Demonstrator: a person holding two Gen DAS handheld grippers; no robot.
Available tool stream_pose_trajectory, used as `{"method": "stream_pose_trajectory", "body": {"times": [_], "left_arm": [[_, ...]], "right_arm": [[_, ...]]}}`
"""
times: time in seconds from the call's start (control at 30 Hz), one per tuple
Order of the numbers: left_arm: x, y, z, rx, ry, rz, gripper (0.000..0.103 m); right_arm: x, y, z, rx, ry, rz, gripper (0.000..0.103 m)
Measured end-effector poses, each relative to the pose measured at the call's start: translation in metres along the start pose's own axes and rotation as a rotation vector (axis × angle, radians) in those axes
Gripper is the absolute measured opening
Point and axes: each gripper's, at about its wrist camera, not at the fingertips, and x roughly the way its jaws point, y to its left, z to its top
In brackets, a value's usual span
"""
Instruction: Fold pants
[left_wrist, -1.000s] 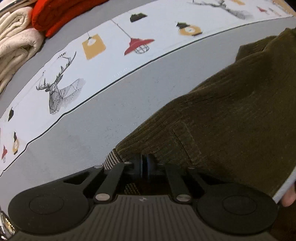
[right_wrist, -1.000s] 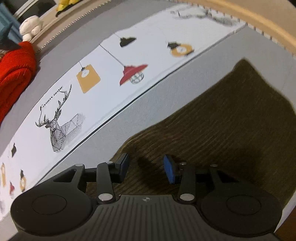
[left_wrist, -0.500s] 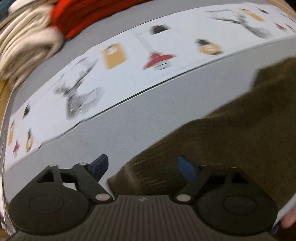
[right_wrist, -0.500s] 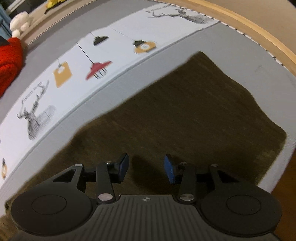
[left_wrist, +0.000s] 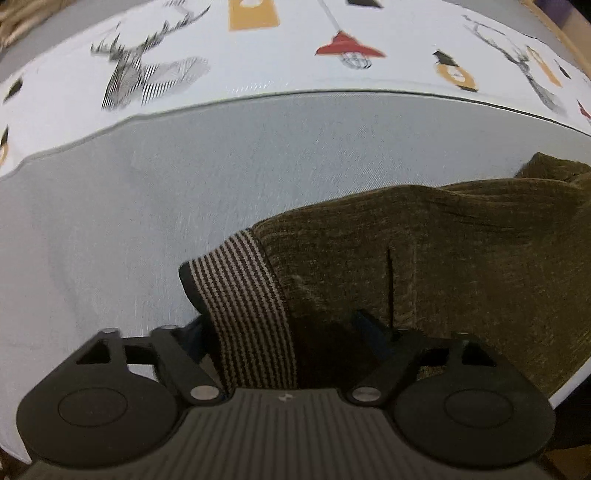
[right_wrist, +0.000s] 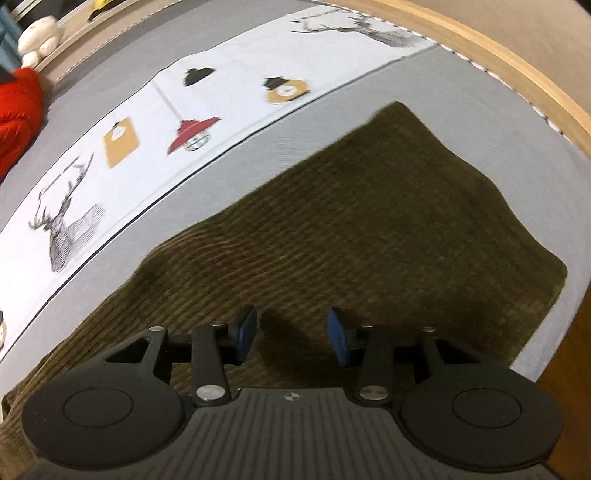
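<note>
Step in hand, as I judge it: re-gripping at the waist of the pants (left_wrist: 424, 266) between folds. My left gripper (left_wrist: 280, 328) points steeply down over the striped waistband (left_wrist: 240, 295), which runs up between my jaws toward 11 o'clock. The jaws stand wide and are closing; the band lies between them, but the pads do not yet press on it. The next move calls for closing fully on the band and the corduroy beneath, catching every layer, before lifting.

My right gripper (right_wrist: 291, 332) hangs over the leg end of the pants (right_wrist: 369, 229), jaws roughly half open, holding nothing. The cloth spreads flat on the grey cover (right_wrist: 461, 107) from 7 o'clock to 2 o'clock.

Count: one pair of pants; two grippers; one printed runner (right_wrist: 229, 96) at 11 o'clock; one red garment (right_wrist: 16, 110) at 10 o'clock; one white soft toy (right_wrist: 37, 37) beyond it.
</note>
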Motion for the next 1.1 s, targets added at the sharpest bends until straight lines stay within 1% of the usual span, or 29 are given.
{"method": "stream_pose_trajectory", "body": {"times": [0.03, 0.07, 0.17, 0.27, 0.33, 0.4, 0.5, 0.53, 0.63, 0.67, 0.7, 0.77, 0.8, 0.83, 0.87, 0.93, 1.0, 1.03, 1.07, 1.1], "left_arm": [[-0.003, -0.002, 0.002, 0.014, -0.03, 0.008, 0.063], [-0.008, -0.003, 0.003, 0.024, -0.065, 0.0, 0.05], [-0.02, -0.005, 0.009, 0.053, -0.15, 0.015, 0.042], [-0.027, 0.003, 0.017, 0.027, -0.199, 0.019, 0.041], [-0.033, 0.011, 0.022, 0.016, -0.227, 0.042, 0.04], [-0.038, 0.022, 0.024, -0.026, -0.235, 0.071, 0.04], [-0.037, 0.041, 0.026, -0.095, -0.205, 0.146, 0.041], [-0.036, 0.044, 0.026, -0.107, -0.192, 0.176, 0.043], [-0.035, 0.046, 0.024, -0.102, -0.152, 0.266, 0.057], [-0.036, 0.044, 0.024, -0.096, -0.153, 0.3, 0.058], [-0.039, 0.042, 0.024, -0.092, -0.163, 0.32, 0.059], [-0.046, 0.036, 0.027, -0.094, -0.205, 0.335, 0.064], [-0.051, 0.032, 0.028, -0.094, -0.234, 0.347, 0.067], [-0.056, 0.028, 0.031, -0.089, -0.266, 0.358, 0.072], [-0.06, 0.023, 0.032, -0.081, -0.295, 0.365, 0.074], [-0.067, 0.009, 0.035, -0.062, -0.356, 0.351, 0.074], [-0.072, -0.01, 0.038, -0.018, -0.403, 0.288, 0.074], [-0.074, -0.022, 0.04, 0.013, -0.413, 0.235, 0.074], [-0.073, -0.032, 0.041, 0.035, -0.405, 0.174, 0.074], [-0.07, -0.043, 0.041, 0.055, -0.376, 0.083, 0.074]], "right_arm": [[0.0, 0.003, 0.0, -0.007, 0.0, -0.001, 0.045], [0.0, 0.006, 0.0, -0.013, -0.001, -0.002, 0.045], [-0.001, 0.009, -0.001, -0.017, -0.005, -0.012, 0.045], [-0.002, 0.008, -0.002, -0.015, -0.005, -0.029, 0.045], [-0.003, 0.008, -0.002, -0.017, -0.007, -0.043, 0.045], [-0.003, 0.007, -0.003, -0.02, -0.007, -0.055, 0.045], [-0.004, 0.002, -0.005, -0.025, -0.007, -0.064, 0.045], [-0.005, 0.0, -0.005, -0.024, -0.008, -0.066, 0.045], [-0.006, -0.008, -0.006, -0.009, -0.007, -0.071, 0.045], [-0.006, -0.011, -0.006, -0.003, -0.005, -0.072, 0.045], [-0.007, -0.013, -0.006, 0.002, -0.006, -0.073, 0.045], [-0.008, -0.018, -0.006, 0.009, -0.006, -0.076, 0.045], [-0.008, -0.02, -0.006, 0.013, -0.006, -0.078, 0.045], [-0.009, -0.023, -0.006, 0.017, -0.007, -0.081, 0.045], [-0.009, -0.025, -0.007, 0.022, -0.009, -0.082, 0.045], [-0.011, -0.03, -0.008, 0.033, -0.01, -0.086, 0.045], [-0.013, -0.035, -0.009, 0.04, -0.013, -0.087, 0.045], [-0.014, -0.037, -0.01, 0.042, -0.017, -0.09, 0.045], [-0.015, -0.039, -0.011, 0.044, -0.019, -0.092, 0.045], [-0.016, -0.042, -0.012, 0.045, -0.02, -0.093, 0.045]]}}
